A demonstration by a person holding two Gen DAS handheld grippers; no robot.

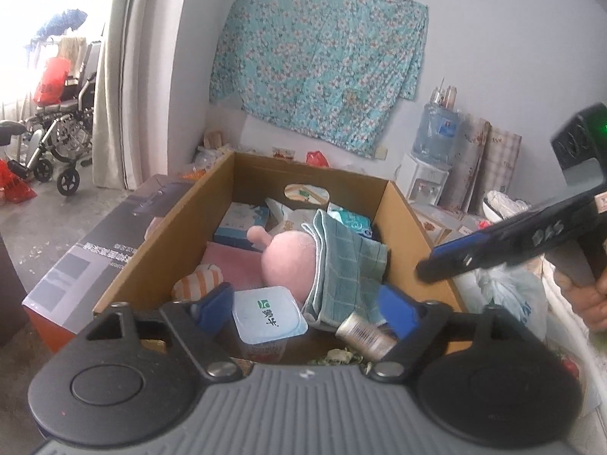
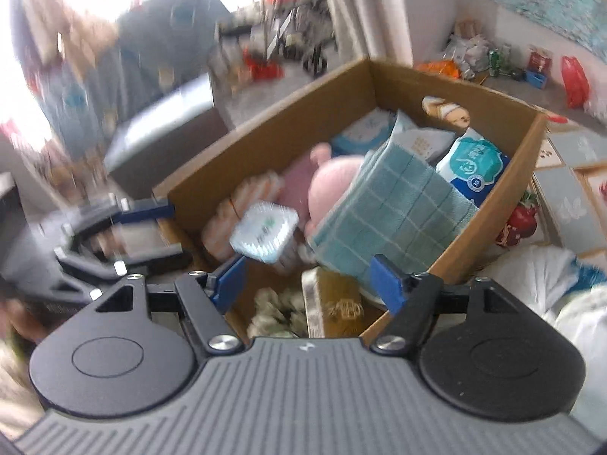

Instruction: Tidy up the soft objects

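teal checked cloth [image 2: 394, 208] lies in the cardboard box [image 2: 265, 121], slanting upper left to lower right, just above the empty, wide-open right gripper [image 2: 311, 284], nearer than the wide-open left gripper [image 1: 307, 311].

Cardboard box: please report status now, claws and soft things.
Left claw open, right claw open, both empty. Green towel on pink plush inside cardboard box. Yogurt cup near.

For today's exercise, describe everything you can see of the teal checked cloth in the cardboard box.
The teal checked cloth is a soft woven towel with a pale grid of lines, folded into several layers whose edges show along one side. It lies tilted in the open brown cardboard box, draped over and against the pink plush toy. Its lower edge hangs near a metallic can. Neither gripper touches it.
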